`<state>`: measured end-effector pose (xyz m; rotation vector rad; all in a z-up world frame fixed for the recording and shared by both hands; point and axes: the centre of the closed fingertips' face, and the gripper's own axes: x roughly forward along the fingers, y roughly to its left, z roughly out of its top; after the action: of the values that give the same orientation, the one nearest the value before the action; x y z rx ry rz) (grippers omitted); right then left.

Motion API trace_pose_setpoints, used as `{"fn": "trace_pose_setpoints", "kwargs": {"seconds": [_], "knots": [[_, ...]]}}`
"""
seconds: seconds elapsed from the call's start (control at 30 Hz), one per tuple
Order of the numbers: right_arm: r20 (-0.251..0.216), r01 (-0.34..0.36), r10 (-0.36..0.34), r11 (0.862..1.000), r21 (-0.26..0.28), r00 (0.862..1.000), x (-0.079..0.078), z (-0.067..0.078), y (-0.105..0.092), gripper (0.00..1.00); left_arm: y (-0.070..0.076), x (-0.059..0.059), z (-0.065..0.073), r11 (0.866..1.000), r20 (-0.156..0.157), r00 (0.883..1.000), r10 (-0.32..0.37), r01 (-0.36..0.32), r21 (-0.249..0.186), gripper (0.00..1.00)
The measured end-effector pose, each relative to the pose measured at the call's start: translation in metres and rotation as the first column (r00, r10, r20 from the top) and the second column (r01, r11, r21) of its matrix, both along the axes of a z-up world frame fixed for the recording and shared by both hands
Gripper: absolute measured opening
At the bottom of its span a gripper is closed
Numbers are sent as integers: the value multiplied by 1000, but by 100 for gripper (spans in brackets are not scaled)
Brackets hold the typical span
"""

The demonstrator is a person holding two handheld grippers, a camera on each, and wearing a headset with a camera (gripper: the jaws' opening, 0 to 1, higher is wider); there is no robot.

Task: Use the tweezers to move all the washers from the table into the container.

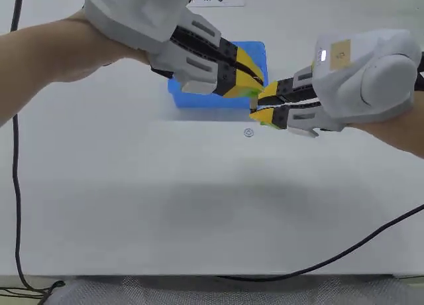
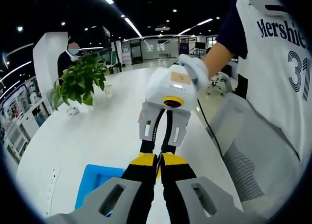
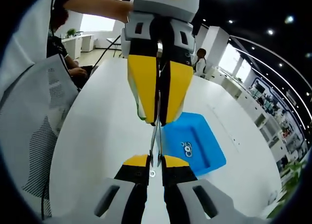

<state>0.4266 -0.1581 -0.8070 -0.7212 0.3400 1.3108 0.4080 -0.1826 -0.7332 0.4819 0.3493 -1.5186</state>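
A blue container (image 1: 199, 99) stands at the middle back of the white table; in the right gripper view the container (image 3: 204, 153) holds a few washers (image 3: 186, 148). One washer (image 1: 248, 132) lies on the table just in front of it, and this washer (image 3: 152, 174) sits right under the tweezers' tip. Thin metal tweezers (image 3: 156, 139) run between both grippers. My right gripper (image 1: 260, 113) (image 3: 156, 161) is shut on their lower part. My left gripper (image 1: 252, 85) (image 2: 158, 165) comes from above, its yellow jaws shut on their upper part, and faces the right gripper.
A black cable (image 1: 16, 185) runs down the table's left side, and another cable (image 1: 344, 252) crosses the front right. The table's front edge (image 1: 212, 276) is near. A potted plant (image 2: 78, 83) stands on a far table.
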Motion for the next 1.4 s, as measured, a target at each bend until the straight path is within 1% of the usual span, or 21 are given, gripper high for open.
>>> {"fn": "trace_pose_setpoints", "kwargs": {"seconds": [0.03,0.17,0.3,0.47,0.5,0.53,0.57,0.63,1.0,1.23,1.4], "knots": [[-3,4,-4,1000,-2,1000,-1,-1,-1,11,-1,0,-1,1000,-8,1000,2,-2,-4,7],[-14,10,-10,1000,-3,1000,-2,-4,-3,11,-3,1,-6,1000,-21,1000,7,-7,-13,7],[-38,17,-17,1000,-4,999,-4,-12,-5,11,-5,2,-13,1000,-39,999,9,-10,-16,7],[-54,25,-25,1000,-8,998,-4,-23,-6,11,-5,4,-25,1000,-58,998,16,-17,-14,7],[-63,26,-26,1000,-8,998,-4,-26,-5,11,-5,5,-27,1000,-67,998,20,-21,-15,7],[-68,27,-28,1000,-9,997,-3,-27,-5,11,-4,6,-29,1000,-68,997,23,-24,-15,7],[-69,27,-28,1000,-11,997,-3,-29,-5,11,-4,4,-28,1000,-70,997,26,-27,-15,6],[-77,28,-29,1000,-13,997,-1,-32,-4,11,-3,7,-31,999,-77,996,34,-35,-16,6],[-105,33,-33,999,-5,994,9,-43,2,11,5,25,-46,998,-90,994,60,-61,-5,6],[-117,34,-34,999,-10,993,10,-49,2,11,7,27,-54,998,-105,992,66,-67,-1,6],[-125,42,-41,999,0,991,12,-51,2,11,7,29,-54,998,-102,992,68,-69,-1,6]]}}
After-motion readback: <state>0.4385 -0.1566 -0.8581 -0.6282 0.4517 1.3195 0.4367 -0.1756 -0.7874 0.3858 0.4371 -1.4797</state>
